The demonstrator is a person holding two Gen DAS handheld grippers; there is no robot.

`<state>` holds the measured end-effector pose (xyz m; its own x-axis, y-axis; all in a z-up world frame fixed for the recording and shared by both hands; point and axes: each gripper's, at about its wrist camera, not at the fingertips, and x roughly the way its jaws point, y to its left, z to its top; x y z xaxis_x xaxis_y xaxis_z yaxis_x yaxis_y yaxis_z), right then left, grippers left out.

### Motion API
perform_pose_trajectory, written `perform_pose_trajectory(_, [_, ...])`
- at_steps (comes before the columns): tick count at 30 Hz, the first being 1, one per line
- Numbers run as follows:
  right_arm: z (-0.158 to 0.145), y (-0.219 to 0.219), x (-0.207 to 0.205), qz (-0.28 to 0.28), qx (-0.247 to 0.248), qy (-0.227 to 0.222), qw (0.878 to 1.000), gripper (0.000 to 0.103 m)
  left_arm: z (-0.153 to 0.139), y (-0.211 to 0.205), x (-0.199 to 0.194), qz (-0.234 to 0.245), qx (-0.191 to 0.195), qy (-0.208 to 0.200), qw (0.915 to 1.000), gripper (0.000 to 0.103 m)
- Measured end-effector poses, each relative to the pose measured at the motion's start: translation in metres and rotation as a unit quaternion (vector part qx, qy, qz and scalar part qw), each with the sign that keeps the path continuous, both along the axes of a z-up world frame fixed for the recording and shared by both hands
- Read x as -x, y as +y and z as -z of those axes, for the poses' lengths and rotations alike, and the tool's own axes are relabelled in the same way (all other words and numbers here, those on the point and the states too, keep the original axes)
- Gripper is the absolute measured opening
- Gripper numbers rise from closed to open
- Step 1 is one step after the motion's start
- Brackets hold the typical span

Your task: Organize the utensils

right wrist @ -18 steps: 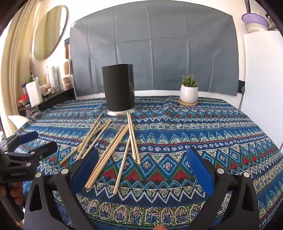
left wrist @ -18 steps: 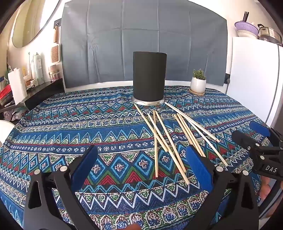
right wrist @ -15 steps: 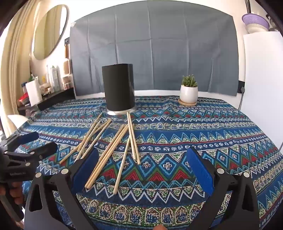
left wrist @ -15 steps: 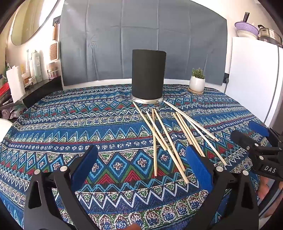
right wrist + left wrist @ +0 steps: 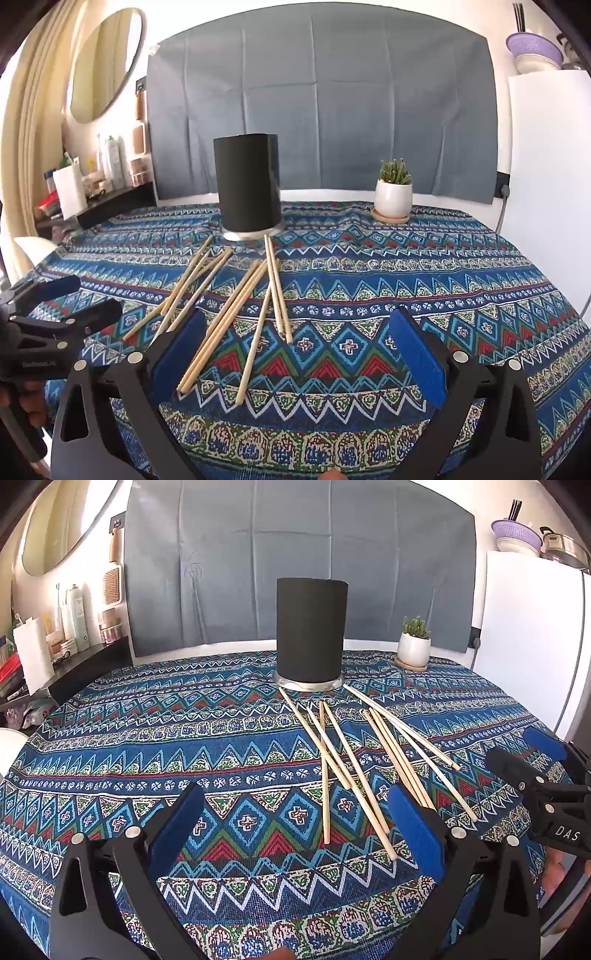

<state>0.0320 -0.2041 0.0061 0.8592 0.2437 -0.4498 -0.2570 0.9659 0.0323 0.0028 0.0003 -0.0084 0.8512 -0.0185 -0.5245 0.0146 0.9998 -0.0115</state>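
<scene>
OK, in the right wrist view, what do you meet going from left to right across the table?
Left hand-held gripper → scattered wooden chopsticks → black cylindrical holder → potted succulent. The chopsticks and the holder overlap somewhat in their left-to-right span.

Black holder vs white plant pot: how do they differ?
1. The holder is a tall black cylinder; the pot is short, white and rounded.
2. The holder stands on a silvery base, the pot on a wooden coaster.
3. The chopsticks fan out from the holder's foot; none lie near the pot, which holds a green succulent.
Both stand upright on the tablecloth.
</scene>
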Motion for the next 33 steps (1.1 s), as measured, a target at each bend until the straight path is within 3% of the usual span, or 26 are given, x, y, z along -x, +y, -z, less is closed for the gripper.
perform_pose_trajectory(33, [-0.0008,0.0058,0.0013,0.008,0.019,-0.003,1.0,0.095,-0.0025,-0.004,-0.0023,0.014,-0.005,0.01,0.9998,0.097])
